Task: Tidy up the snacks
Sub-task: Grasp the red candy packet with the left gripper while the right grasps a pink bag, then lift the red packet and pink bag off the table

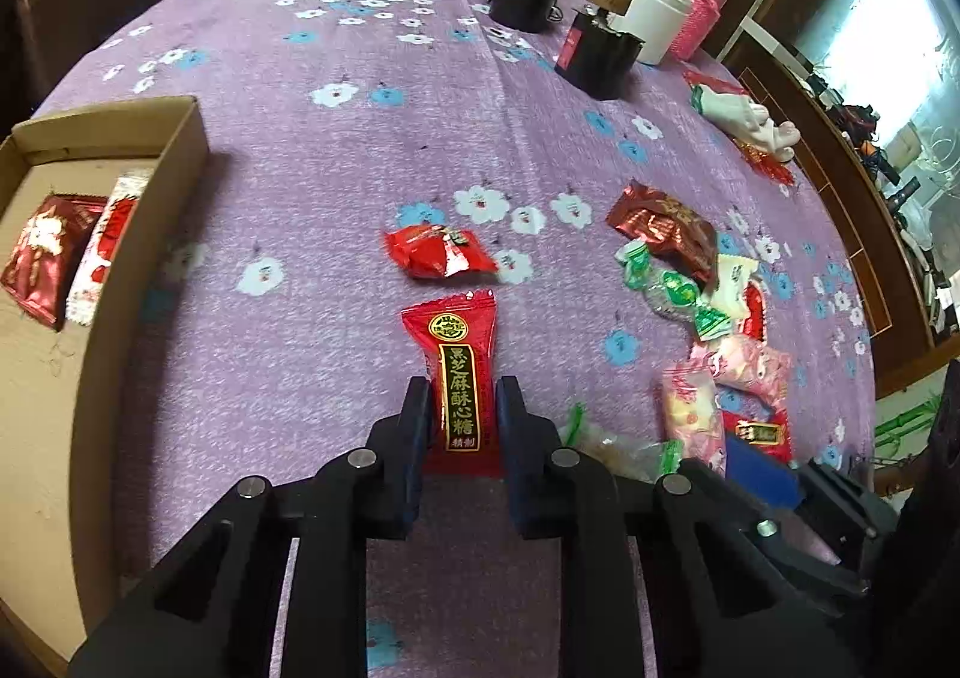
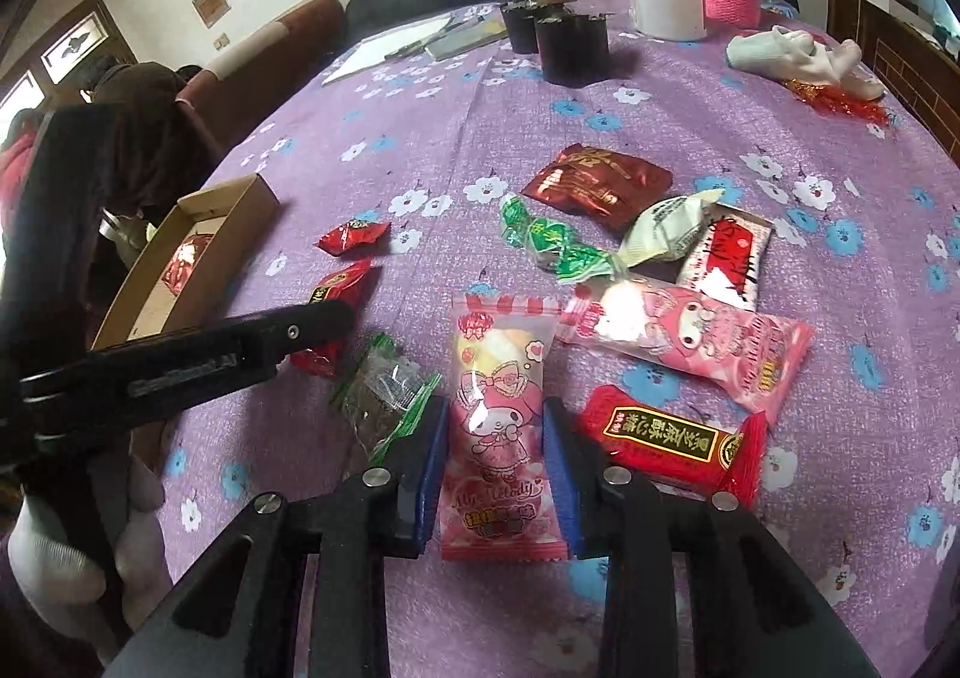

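Purple cloth with white and blue flowers covers the table (image 1: pixel 360 150), and snacks lie scattered on it. Nearest, the left claw (image 1: pixel 463 396) is clenched around a red sesame candy (image 1: pixel 459 372), its pads pressing both sides. The right claw (image 2: pixel 495 438) brackets a pink My Melody packet (image 2: pixel 498 426), pads touching its edges, so it seems to be grasping it. Beside that lie a second red sesame candy (image 2: pixel 666 441) and a clear green-edged wrapper (image 2: pixel 384 393). Farther away are a second pink packet (image 2: pixel 690 336), two green candies (image 2: pixel 552 246) and a dark red packet (image 2: pixel 597 180). At the left side, the cardboard box (image 1: pixel 180 138) holds two packets. The wrappers are smooth, so a candy could slip out during the carry to the box; the two claws work close together and may collide.
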The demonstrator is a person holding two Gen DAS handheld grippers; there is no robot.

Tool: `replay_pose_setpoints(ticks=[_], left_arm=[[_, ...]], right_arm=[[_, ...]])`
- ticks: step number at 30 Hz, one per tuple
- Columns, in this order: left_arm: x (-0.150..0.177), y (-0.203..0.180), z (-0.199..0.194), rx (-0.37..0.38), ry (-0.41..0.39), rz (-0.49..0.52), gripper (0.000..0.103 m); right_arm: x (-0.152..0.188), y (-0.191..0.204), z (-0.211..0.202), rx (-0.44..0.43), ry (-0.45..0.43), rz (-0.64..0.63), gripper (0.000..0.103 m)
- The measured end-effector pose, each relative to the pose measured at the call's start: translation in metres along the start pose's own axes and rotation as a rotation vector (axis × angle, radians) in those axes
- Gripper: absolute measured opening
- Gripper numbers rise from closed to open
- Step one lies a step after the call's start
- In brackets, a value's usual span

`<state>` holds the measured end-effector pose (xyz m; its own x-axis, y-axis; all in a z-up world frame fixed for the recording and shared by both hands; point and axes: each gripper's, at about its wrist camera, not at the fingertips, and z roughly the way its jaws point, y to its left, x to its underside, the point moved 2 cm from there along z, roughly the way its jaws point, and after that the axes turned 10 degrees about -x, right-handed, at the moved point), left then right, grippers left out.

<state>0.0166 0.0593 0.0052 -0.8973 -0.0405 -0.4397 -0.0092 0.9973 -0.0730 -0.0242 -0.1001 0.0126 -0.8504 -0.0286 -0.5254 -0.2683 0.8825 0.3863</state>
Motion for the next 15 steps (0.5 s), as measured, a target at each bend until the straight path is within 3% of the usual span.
replay_pose_setpoints(ticks=[9,15], left_arm=[[0.016,0.014,-0.009,0.047,0.014,-0.035,0.019],[0.021,0.007,-0.011,0.007,-0.032,0.005,0.021]], right_arm=[[-0.001,0.000,0.001,0.019,-0.014,-0.026,0.036],[0.002,0.013,0.011,0.086,-0.007,-0.095,0.036]])
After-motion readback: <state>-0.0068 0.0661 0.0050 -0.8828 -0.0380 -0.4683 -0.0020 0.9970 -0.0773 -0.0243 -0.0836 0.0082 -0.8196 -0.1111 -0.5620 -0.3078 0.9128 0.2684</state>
